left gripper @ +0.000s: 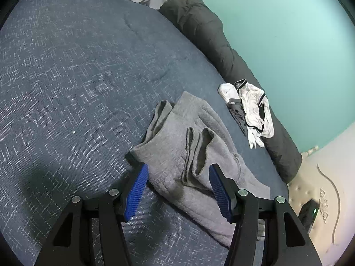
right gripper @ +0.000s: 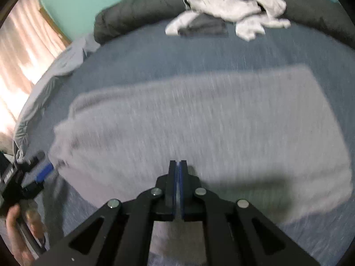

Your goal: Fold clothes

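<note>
Soft indoor light, fisheye-bent edges.
Right wrist view smeared by motion blur; curtained window point(right gripper: 26, 51) glows, perhaps overexposed; left wrist view sharp.

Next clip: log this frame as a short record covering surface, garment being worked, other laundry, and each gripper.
surface: blue patterned bedspread
garment: grey sweater, spread on the bed
other laundry: white and black pile near the dark rolled blanket
left gripper: open, over a rumpled end of the garment
right gripper: shut; nothing visibly held, view blurred
</note>
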`<state>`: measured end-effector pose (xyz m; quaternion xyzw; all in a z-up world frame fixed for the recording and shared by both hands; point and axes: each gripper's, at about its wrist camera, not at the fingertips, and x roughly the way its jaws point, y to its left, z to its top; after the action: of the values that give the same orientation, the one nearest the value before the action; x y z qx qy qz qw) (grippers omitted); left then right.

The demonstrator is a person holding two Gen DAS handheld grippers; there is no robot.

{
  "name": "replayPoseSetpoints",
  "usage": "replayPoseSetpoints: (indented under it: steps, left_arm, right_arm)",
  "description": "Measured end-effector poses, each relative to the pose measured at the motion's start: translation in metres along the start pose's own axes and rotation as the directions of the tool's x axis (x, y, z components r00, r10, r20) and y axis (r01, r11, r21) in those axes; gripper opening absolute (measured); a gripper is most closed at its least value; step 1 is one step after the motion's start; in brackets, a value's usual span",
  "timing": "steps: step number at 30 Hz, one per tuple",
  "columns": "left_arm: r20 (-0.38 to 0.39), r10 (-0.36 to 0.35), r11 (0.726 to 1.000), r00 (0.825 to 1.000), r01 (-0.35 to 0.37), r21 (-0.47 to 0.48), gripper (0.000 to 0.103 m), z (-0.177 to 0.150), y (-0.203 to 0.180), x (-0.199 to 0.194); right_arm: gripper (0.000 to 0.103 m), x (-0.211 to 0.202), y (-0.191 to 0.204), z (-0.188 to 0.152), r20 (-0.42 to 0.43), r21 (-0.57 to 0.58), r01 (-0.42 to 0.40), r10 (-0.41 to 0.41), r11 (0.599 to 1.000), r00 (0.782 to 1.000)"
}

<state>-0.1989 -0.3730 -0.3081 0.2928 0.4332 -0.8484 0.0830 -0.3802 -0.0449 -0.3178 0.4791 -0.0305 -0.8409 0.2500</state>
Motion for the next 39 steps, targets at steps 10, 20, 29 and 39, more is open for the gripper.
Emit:
replayPoseSetpoints:
  steps: [10,20,29,39]
  left_arm:
    - [0.012,0.011,1.000,1.000,-0.011,0.006,0.061,0.005,0.003,-0.005]
    - [0.012,0.000,1.000,1.000,0.000,-0.006,0.061,0.007,0.004,-0.006]
    - [0.011,-0.005,1.000,1.000,0.005,-0.008,0.061,0.009,0.006,-0.006]
    - [0.013,0.001,1.000,1.000,0.000,-0.022,0.061,0.011,0.010,-0.008]
  right_arm:
    - [0.000,0.055,-0.011,0.014,-0.086,0.091,0.079,-0.071,0.993,0.994]
    - [0.000,0.056,-0.011,0.058,-0.075,0.105,0.079,-0.072,0.991,0.995]
    - [0.000,0.069,-0.010,0.072,-0.115,0.091,0.092,-0.082,0.992,0.990]
    - [0.000,0.098,-0.007,0.083,-0.119,0.102,0.094,-0.082,0.990,0.989]
